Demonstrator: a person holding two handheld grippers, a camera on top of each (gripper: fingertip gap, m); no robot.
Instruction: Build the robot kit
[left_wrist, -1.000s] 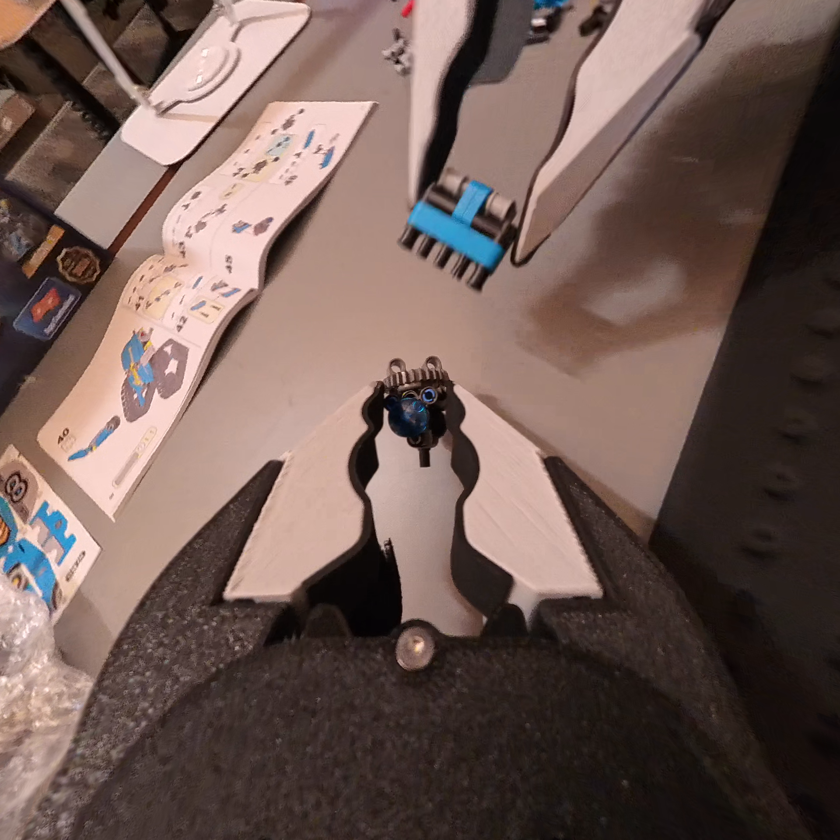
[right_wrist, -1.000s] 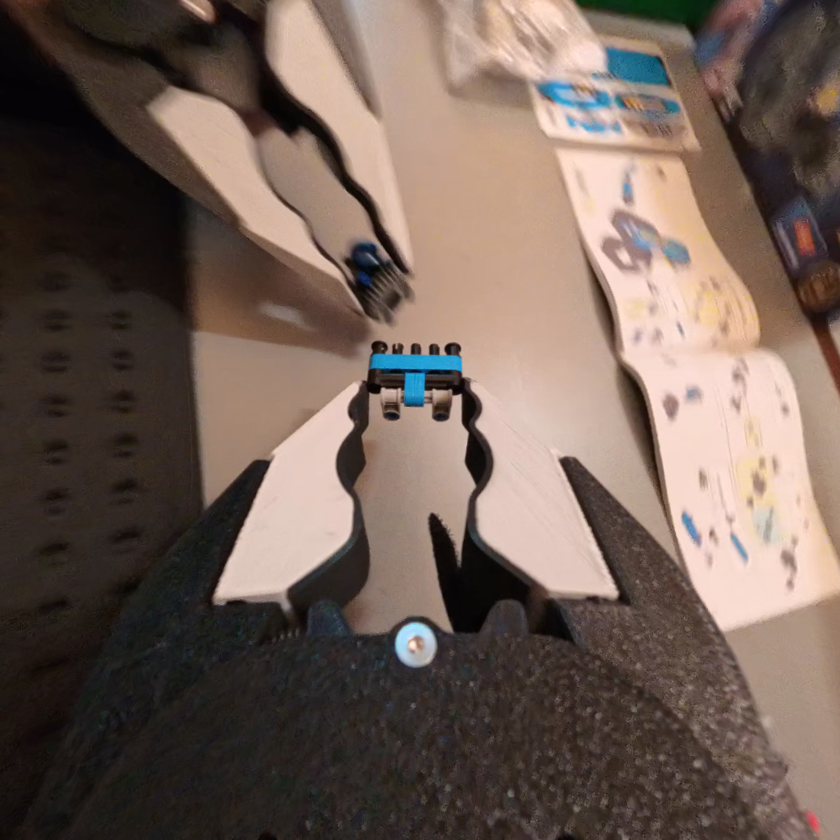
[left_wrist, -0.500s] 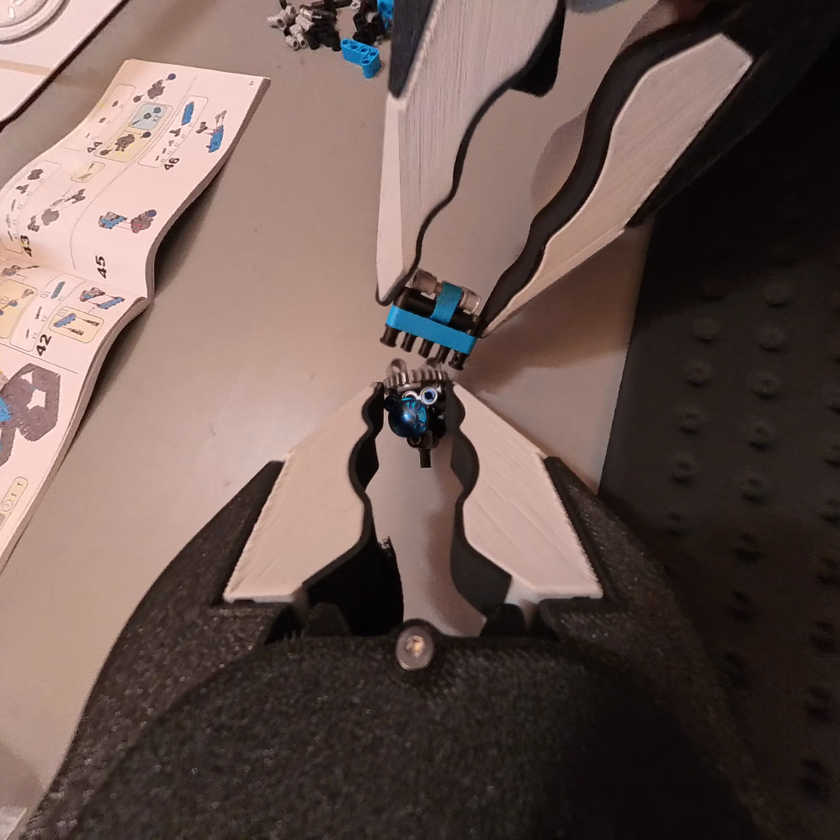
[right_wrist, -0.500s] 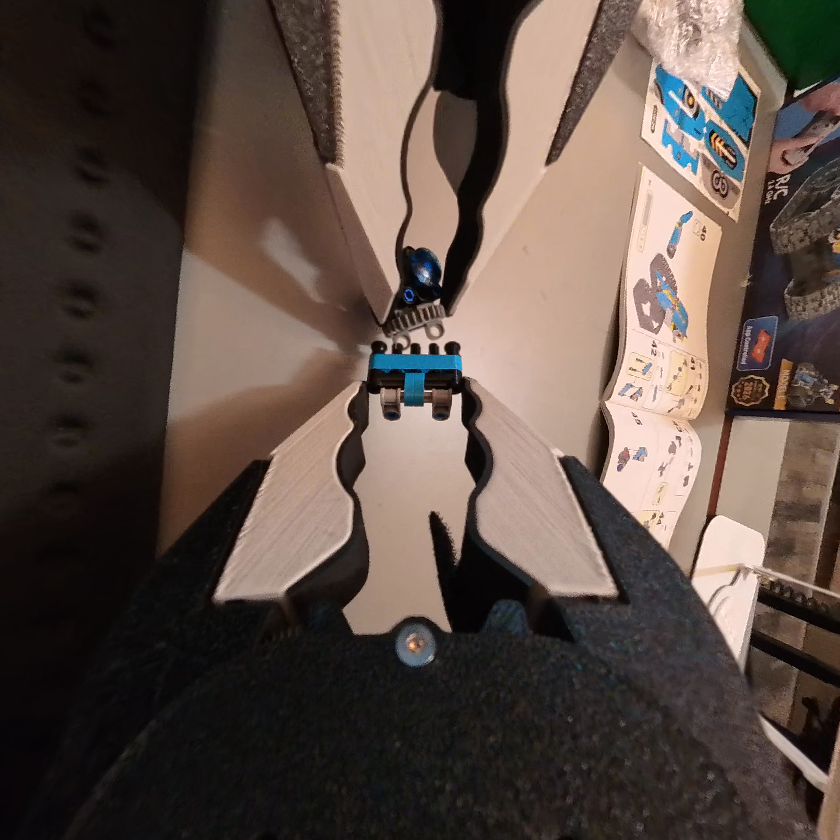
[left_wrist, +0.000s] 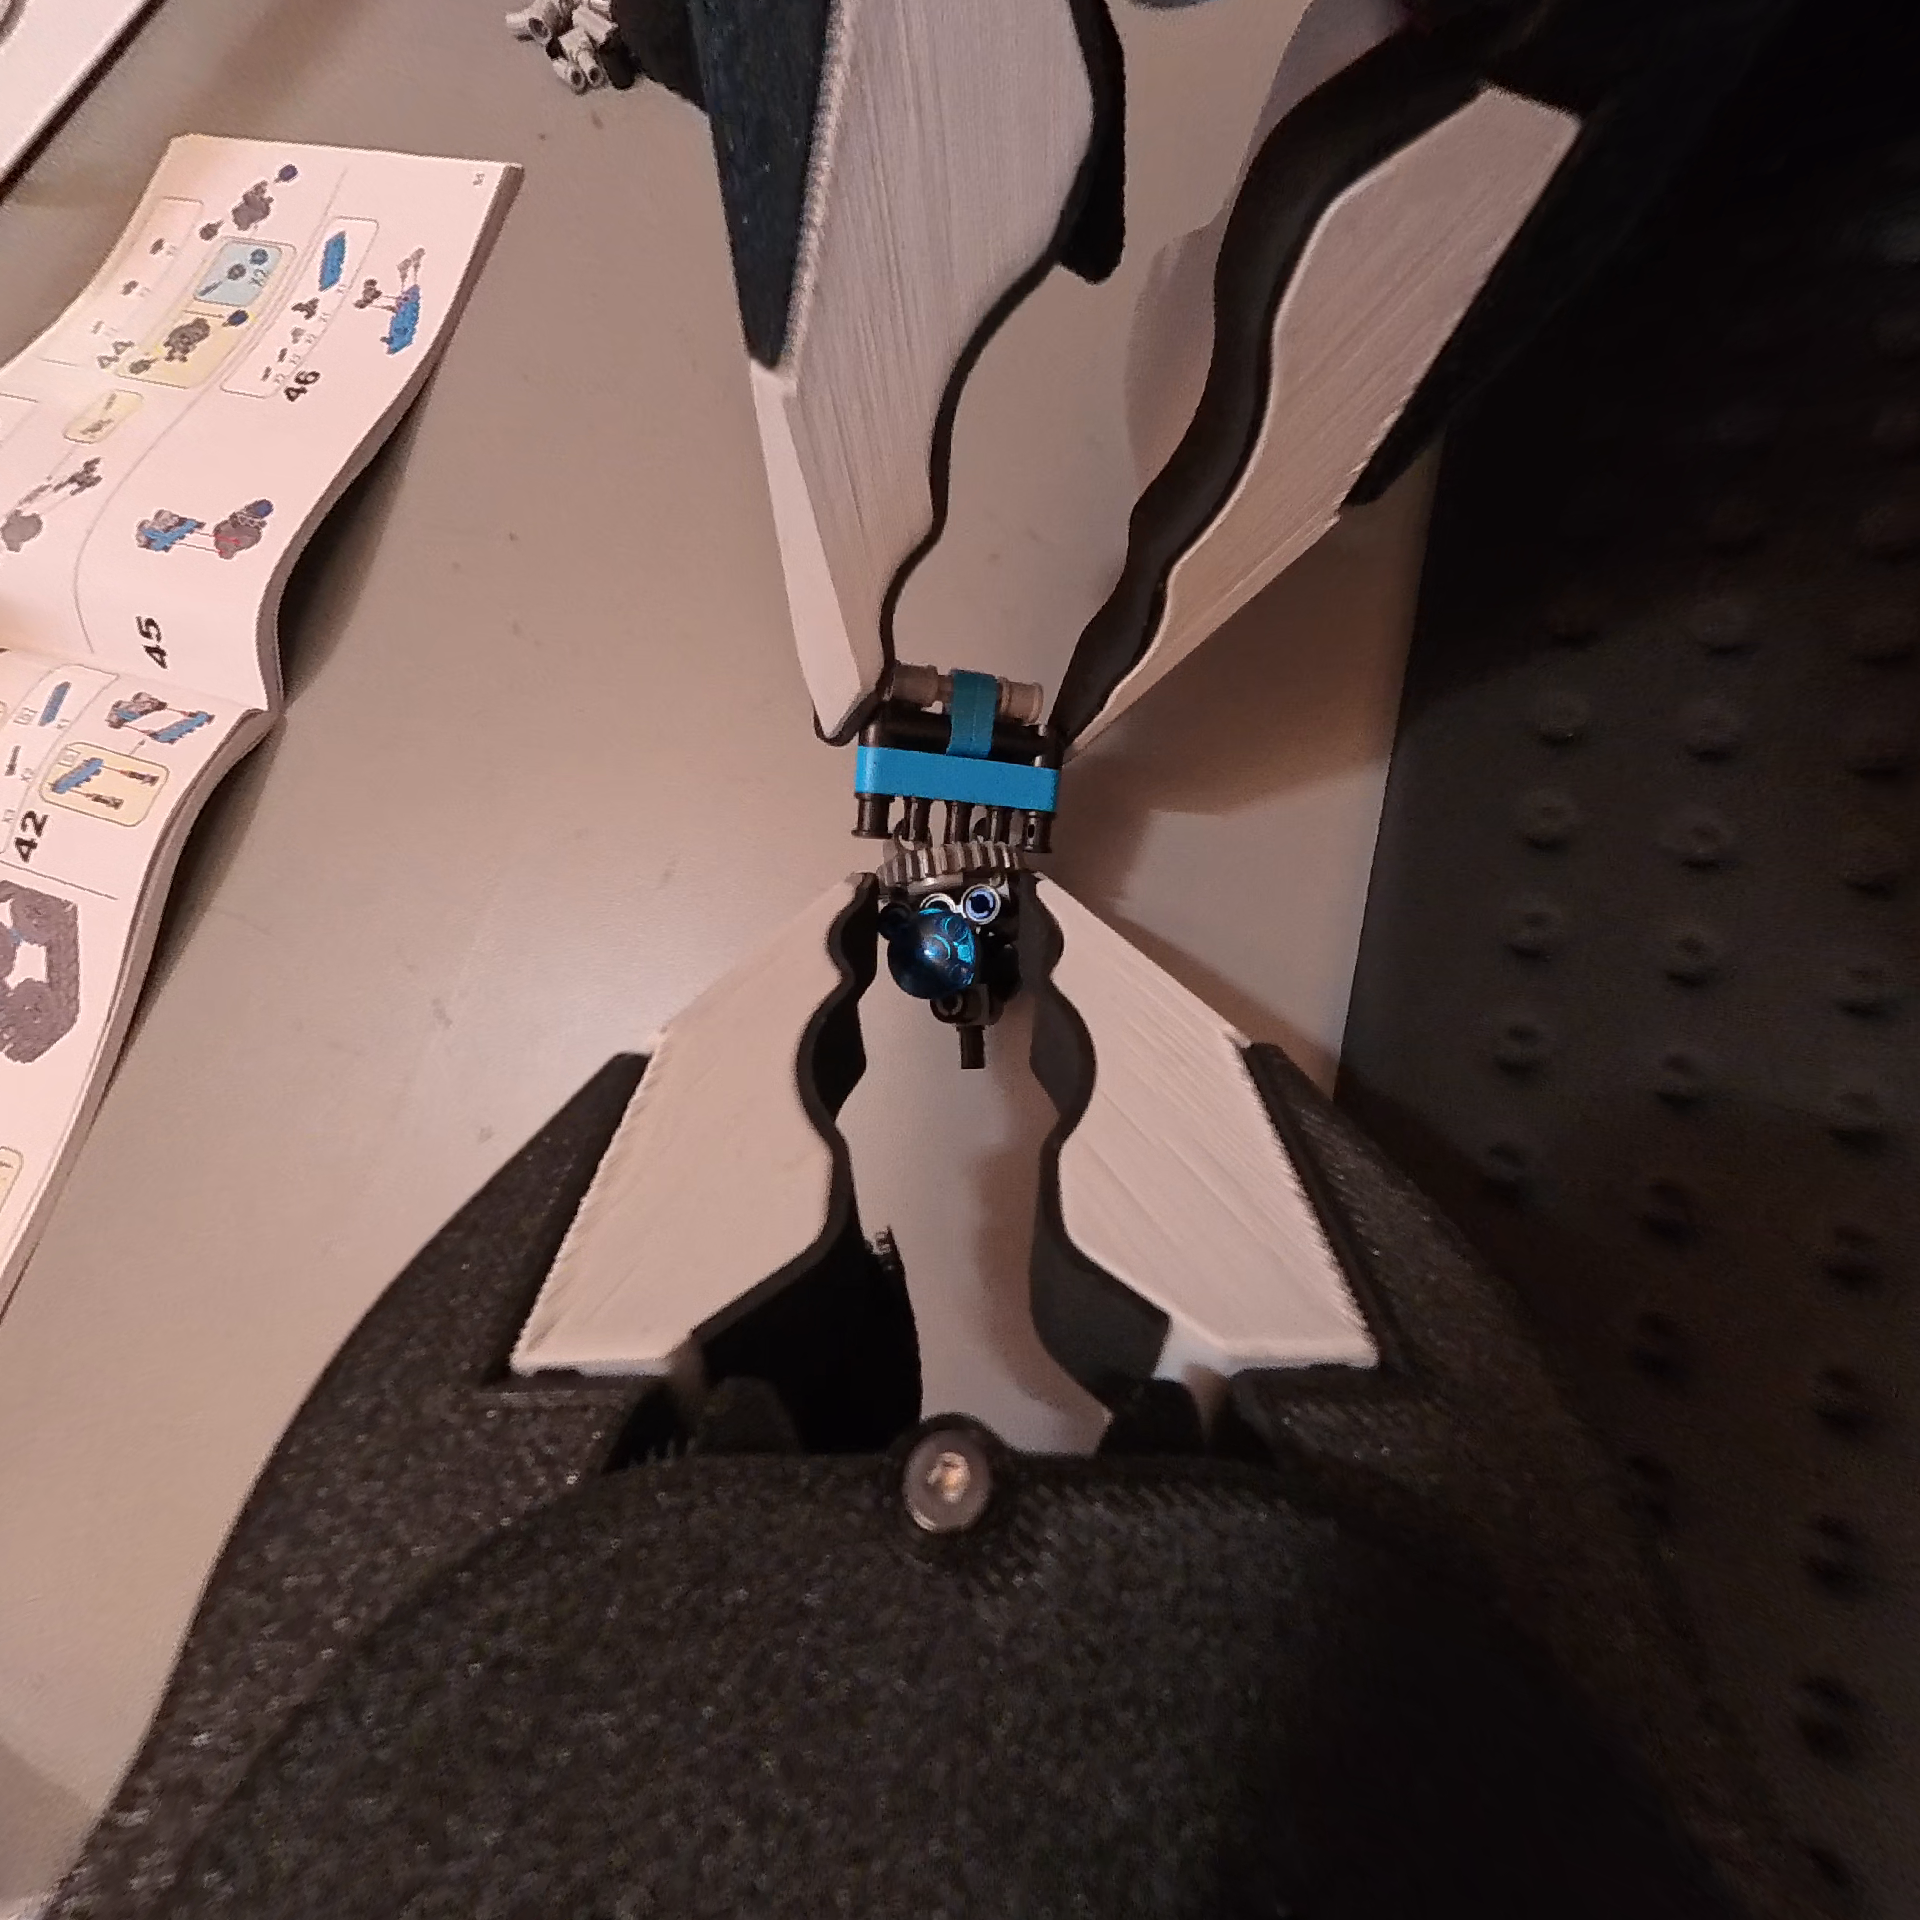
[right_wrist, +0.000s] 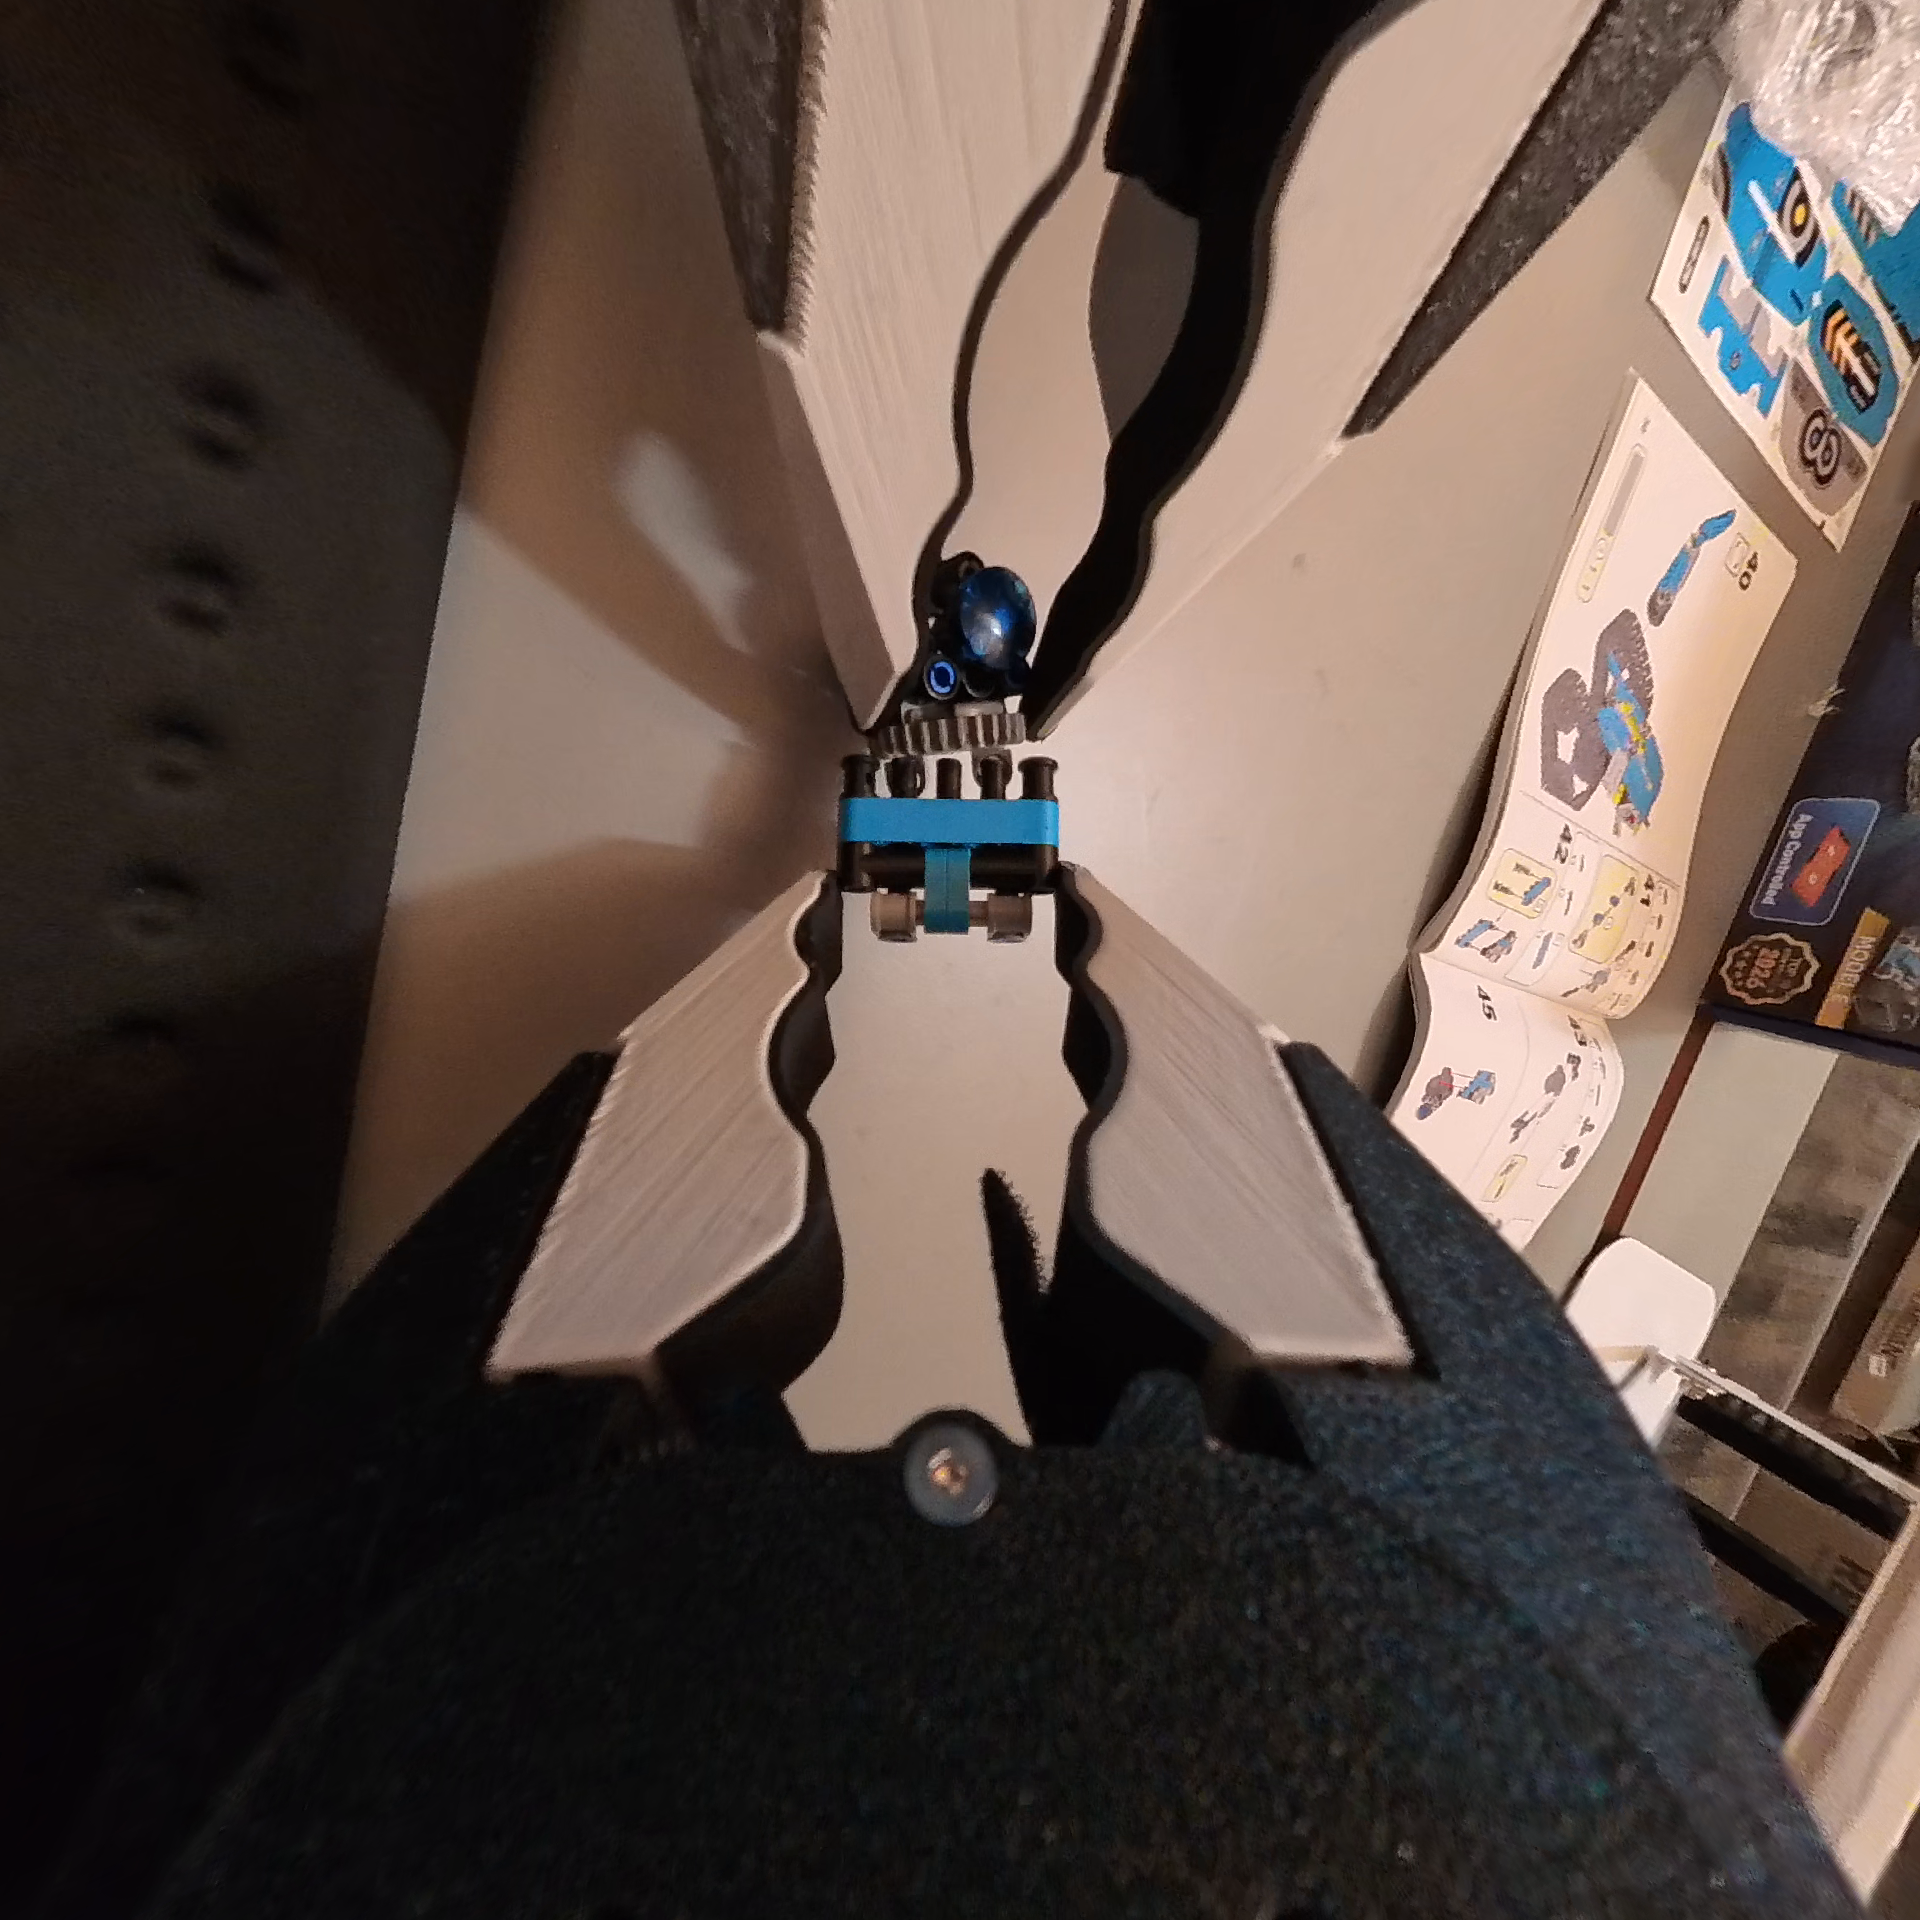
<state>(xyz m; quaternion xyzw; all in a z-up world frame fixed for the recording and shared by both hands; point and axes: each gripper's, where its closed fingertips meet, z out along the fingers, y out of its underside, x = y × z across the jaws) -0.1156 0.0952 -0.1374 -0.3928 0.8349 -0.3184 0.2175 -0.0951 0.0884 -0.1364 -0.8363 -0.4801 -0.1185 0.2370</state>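
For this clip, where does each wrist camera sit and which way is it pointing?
Left wrist view: sits on the left gripper, looking along its jaws over the grey table; the jaws pinch a gear piece with a blue dome, the right gripper opposite.
Right wrist view: sits on the right gripper, facing back at the left gripper; its jaws clamp a blue beam with black pins.
Shared: both grippers tip to tip, both pieces, and the open instruction booklet.
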